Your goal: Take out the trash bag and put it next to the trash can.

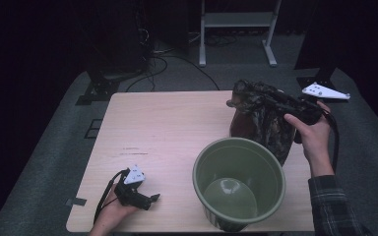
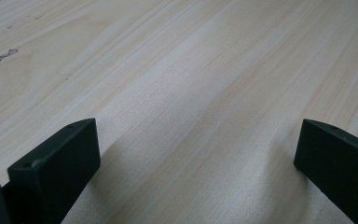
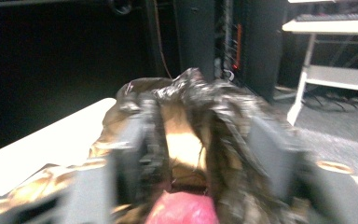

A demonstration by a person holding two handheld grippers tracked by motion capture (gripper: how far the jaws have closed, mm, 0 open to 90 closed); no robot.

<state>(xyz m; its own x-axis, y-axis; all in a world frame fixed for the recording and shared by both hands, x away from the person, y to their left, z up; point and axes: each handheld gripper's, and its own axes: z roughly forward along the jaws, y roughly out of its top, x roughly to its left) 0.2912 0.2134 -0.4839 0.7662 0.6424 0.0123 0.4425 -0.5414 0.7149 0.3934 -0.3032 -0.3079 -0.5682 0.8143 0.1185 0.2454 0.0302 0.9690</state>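
No brand, label or readable writing shows on anything here.

On the pale wooden table (image 1: 167, 128) stands a green bucket (image 1: 238, 182), at about five o'clock on the tabletop, its mouth open and its pale bottom visible from the high view. Just behind it, toward two o'clock, a crumpled dark bag (image 1: 261, 120) with a shiny brown-gold sheen rises above the bucket's rim, touching or nearly touching its far side.

The right gripper (image 1: 275, 101) is at the top of that bag, held by the right hand (image 1: 315, 132) in a checked sleeve. Its own view is blurred: the two jaws stand apart with the bunched top of the bag (image 3: 191, 121) between them and something pink (image 3: 182, 210) low in the fold. The jaws stand partly open; whether the pads press the bag I cannot tell through the blur.

The left gripper (image 1: 150, 199) rests at seven o'clock on the table, well apart from the bucket, in the left hand (image 1: 110, 214). Its own view shows what the high one cannot: jaws spread wide over bare wood grain (image 2: 191, 93), nothing between them.
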